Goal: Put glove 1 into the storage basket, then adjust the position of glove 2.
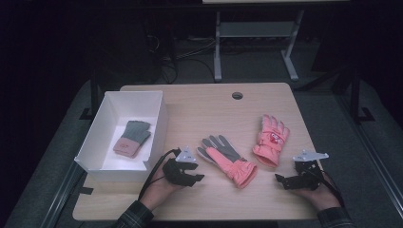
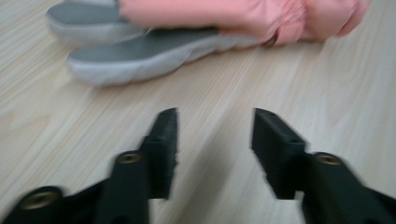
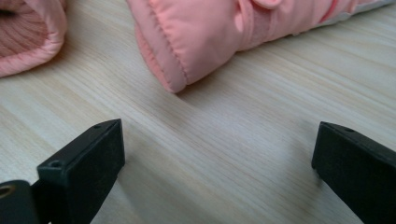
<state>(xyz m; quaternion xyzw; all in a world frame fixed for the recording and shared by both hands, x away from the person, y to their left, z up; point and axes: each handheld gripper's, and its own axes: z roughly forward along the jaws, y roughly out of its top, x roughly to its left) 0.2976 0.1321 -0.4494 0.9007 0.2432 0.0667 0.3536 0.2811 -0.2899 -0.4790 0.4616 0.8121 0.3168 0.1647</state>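
Two pink gloves lie on the wooden table (image 1: 199, 114). The middle glove (image 1: 227, 160) lies palm up, its grey palm and fingers pointing to the far left. The other pink glove (image 1: 271, 139) lies to its right, back up. My left gripper (image 1: 199, 177) rests low on the table just left of the middle glove, open, with the grey fingers (image 2: 140, 53) ahead of its empty jaws. My right gripper (image 1: 278, 178) sits near the front right, open and empty, facing the middle glove's pink cuff (image 3: 196, 42), with the other glove's cuff (image 3: 28, 37) at the left.
A white box (image 1: 124, 135) stands at the table's left, holding a small grey and pink knitted glove (image 1: 132, 137). A round cable hole (image 1: 237, 95) sits near the far edge. Bare wood lies between the gloves and the front edge.
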